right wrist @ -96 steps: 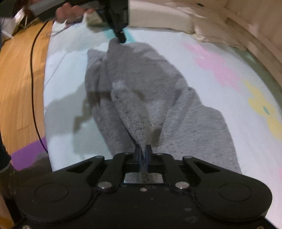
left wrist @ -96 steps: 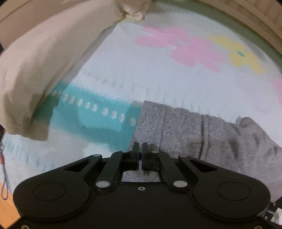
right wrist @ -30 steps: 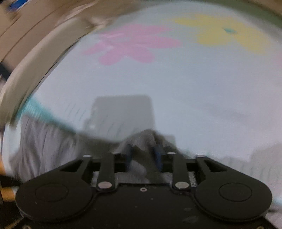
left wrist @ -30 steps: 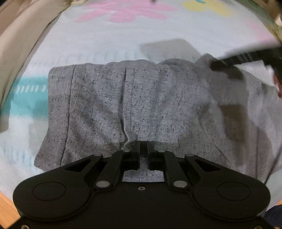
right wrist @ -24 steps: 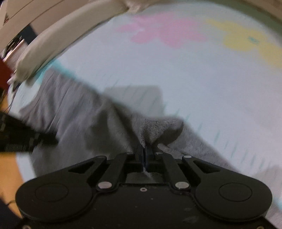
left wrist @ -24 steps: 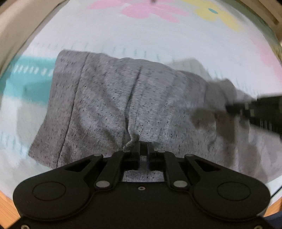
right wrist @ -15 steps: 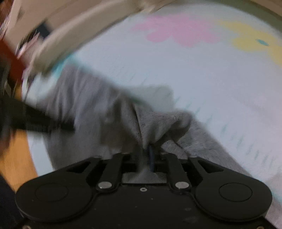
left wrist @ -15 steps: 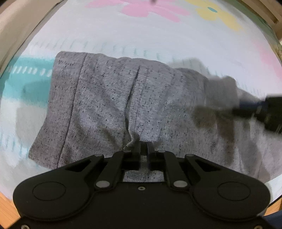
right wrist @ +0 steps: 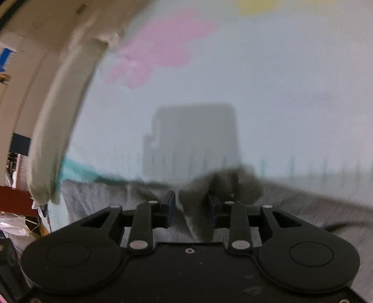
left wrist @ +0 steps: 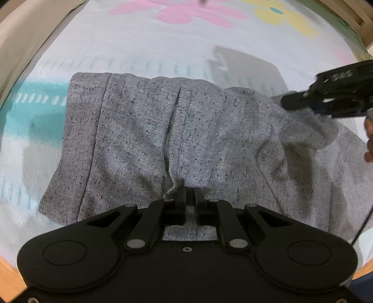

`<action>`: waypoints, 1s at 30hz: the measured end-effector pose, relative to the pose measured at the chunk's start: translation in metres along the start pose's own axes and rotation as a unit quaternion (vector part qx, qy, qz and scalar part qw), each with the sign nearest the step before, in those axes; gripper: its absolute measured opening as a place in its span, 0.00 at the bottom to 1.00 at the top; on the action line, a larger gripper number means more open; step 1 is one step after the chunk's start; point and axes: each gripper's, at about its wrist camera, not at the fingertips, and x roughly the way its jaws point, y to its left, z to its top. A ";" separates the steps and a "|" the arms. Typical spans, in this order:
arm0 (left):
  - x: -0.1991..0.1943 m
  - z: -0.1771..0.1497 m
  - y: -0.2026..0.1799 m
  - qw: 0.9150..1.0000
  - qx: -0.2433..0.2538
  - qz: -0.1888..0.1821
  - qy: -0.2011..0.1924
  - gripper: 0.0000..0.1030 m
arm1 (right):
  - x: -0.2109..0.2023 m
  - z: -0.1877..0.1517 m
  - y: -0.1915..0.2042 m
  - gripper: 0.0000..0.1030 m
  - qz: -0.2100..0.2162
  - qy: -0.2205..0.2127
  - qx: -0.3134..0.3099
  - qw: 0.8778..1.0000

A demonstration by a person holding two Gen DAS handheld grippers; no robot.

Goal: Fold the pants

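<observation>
- Left gripper (left wrist: 191, 193) fingers (left wrist: 180, 198) were nearly together, pinching a bunched ridge of the grey pants (left wrist: 186, 130) at the near edge of the cloth; fabric showed in the narrow slot between them.
- Right gripper (right wrist: 191, 205) fingers (right wrist: 169, 205) stood clearly apart, jaws having just been opening. A dark fold of the pants (right wrist: 198, 209) sat in the gap, but the pads did not appear to press on it. That view was motion-blurred, so contact with the right-side pad was hard to judge.
- Pants lay spread on the bed sheet (left wrist: 163, 46), extending forward and to both sides of the left fingers. A stitched hem band (left wrist: 84, 139) ran down the side left of those fingers, with a lengthwise crease running straight ahead of them.
- Right of the left fingers, the cloth rose into a loose hump (left wrist: 321, 130). From the left wrist view the right gripper (left wrist: 326, 102) hovered just over that hump, with part of a hand (left wrist: 369, 139) at the frame edge behind it.
- Sheet was pale with a pink flower (left wrist: 186, 11) and a yellow flower (left wrist: 284, 16) well ahead of the left fingers, and a teal stripe (left wrist: 30, 109) off to their left, partly under the hem side.
- Cream pillow (right wrist: 58, 116) lay along the sheet edge, left of the right fingers; its square shadow (right wrist: 191, 139) fell on the sheet straight ahead of them.
</observation>
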 end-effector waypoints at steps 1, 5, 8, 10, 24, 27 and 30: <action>-0.001 0.000 0.000 1.000 0.000 0.001 0.000 0.17 | 0.005 -0.002 0.000 0.32 -0.005 0.003 0.004 1.000; 0.000 0.000 0.000 1.000 0.002 0.003 -0.004 0.18 | 0.004 -0.003 0.008 0.04 -0.023 -0.018 -0.015 0.999; 0.000 -0.006 -0.002 1.000 0.003 0.008 -0.017 0.18 | -0.009 0.014 0.026 0.03 -0.031 -0.092 -0.071 0.993; -0.002 -0.011 -0.012 0.999 0.028 0.027 -0.029 0.18 | -0.004 0.029 0.025 0.03 -0.036 -0.095 -0.059 0.993; -0.033 0.053 0.017 0.984 -0.103 0.021 -0.144 0.15 | 0.028 0.034 0.027 0.04 -0.073 -0.072 -0.059 0.993; -0.006 0.055 0.031 0.988 -0.119 0.034 -0.090 0.14 | 0.028 0.034 0.025 0.04 -0.070 -0.075 -0.061 0.993; 0.014 0.025 0.052 0.988 -0.146 0.028 -0.052 0.11 | 0.020 0.035 0.018 0.03 -0.069 -0.104 -0.050 0.991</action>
